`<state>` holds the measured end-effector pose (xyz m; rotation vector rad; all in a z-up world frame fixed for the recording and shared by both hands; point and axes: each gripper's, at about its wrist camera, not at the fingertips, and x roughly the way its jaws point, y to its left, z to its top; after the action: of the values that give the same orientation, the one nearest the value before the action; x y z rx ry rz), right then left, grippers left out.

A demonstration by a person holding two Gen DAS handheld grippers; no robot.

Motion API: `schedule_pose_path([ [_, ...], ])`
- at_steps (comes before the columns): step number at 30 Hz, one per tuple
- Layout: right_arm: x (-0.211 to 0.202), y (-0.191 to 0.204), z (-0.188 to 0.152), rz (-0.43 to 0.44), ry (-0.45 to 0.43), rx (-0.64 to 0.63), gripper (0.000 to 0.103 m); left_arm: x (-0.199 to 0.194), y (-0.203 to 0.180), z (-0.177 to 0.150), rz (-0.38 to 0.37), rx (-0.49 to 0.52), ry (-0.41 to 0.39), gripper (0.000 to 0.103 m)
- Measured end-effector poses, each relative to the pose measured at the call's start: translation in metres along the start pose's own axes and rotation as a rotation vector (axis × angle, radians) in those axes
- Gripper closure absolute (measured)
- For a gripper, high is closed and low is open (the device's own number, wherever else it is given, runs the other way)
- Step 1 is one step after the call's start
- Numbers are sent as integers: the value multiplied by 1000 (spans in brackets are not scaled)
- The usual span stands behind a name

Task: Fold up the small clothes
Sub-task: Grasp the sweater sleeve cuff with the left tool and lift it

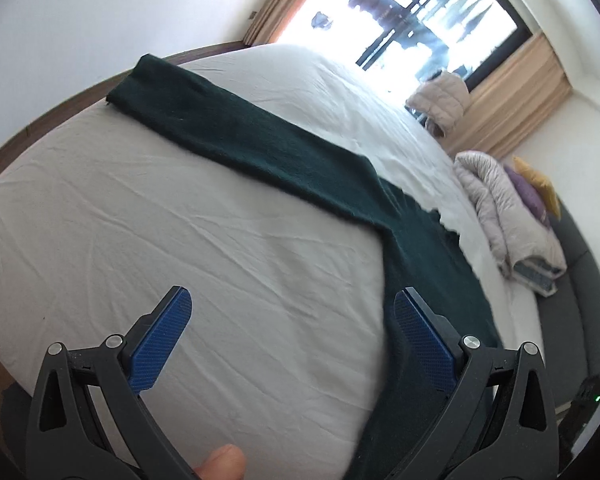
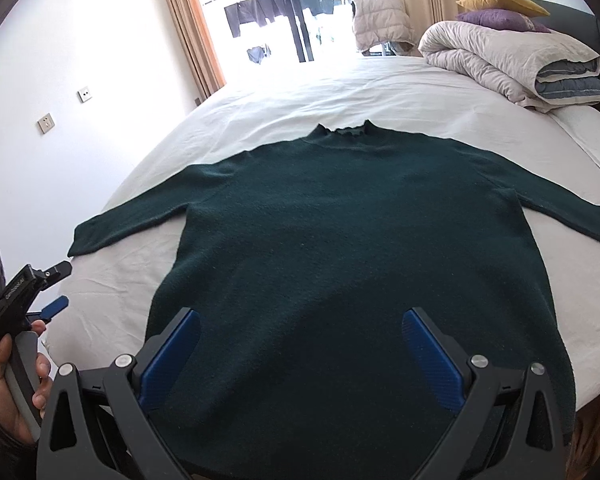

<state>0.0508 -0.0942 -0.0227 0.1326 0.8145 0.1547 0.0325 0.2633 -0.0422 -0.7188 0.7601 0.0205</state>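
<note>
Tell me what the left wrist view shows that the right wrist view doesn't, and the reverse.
Left wrist only: the left tongs from behind, open over bare sheet, with one sleeve running away across the bed.

Right wrist only: the whole sweater spread flat, collar at the far side, both sleeves out; the right tongs open above its hem; wall sockets.

Both: the sweater, the sheet, the folded duvet, the pillows, the window.

I saw the dark green knitted long-sleeved sweater [image 2: 356, 248] lying flat and face-up on the white-sheeted bed [image 2: 380, 92], both sleeves spread straight out sideways, its small ruffled collar pointing away from me, hem nearest, unfolded.
</note>
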Motion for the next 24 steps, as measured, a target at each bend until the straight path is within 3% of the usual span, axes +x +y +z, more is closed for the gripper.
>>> schedule_pose_path([
  [7,8,17,8,77,-46,-26,0,14,80,67,-100,-264,-130,0],
  [12,22,20,11,134,-35,-2,11,35,118,104,-124,-378,-172,1],
  [22,41,23,11,169,6,2,15,54,142,142,-147,-429,-207,1],
  [24,42,23,10,174,7,1,15,57,144,151,-141,-427,-206,5],
])
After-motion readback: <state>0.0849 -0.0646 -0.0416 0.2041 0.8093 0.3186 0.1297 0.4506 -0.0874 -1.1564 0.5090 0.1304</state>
